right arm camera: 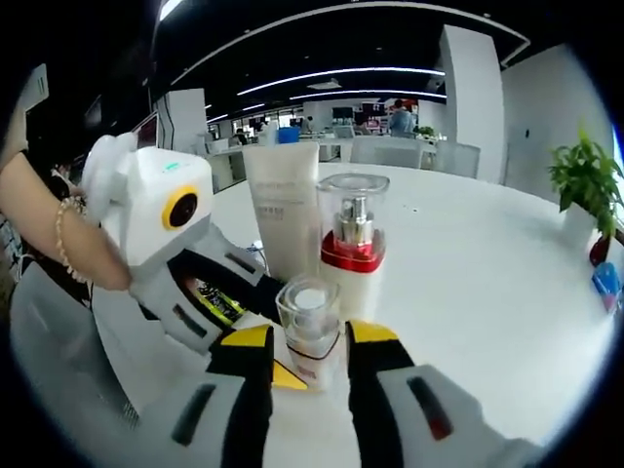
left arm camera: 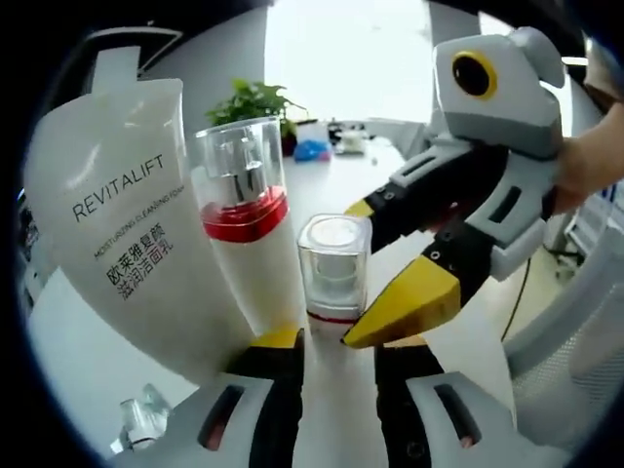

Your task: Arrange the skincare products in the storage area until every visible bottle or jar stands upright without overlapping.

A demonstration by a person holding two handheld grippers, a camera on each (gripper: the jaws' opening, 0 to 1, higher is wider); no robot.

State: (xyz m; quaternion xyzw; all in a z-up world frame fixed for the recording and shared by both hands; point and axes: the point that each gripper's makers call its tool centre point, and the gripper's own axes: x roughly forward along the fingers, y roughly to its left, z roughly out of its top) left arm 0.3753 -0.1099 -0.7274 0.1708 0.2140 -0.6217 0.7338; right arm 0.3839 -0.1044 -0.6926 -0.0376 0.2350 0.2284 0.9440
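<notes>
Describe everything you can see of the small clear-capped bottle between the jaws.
The small bottle stands upright on the white table, lowest of the three products. It has a clear, squarish cap over a white inner top, a thin red band beneath and a pale body. In the right gripper view it sits between the right gripper jaws; whether they touch it is unclear. The left gripper reaches its base.

Bright open office: white table, potted plant, ceiling light strips.

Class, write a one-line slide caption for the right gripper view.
Two claws, right and left, flank a small clear-capped jar on a white table, beside a red-banded pump bottle and upright tube.
</notes>
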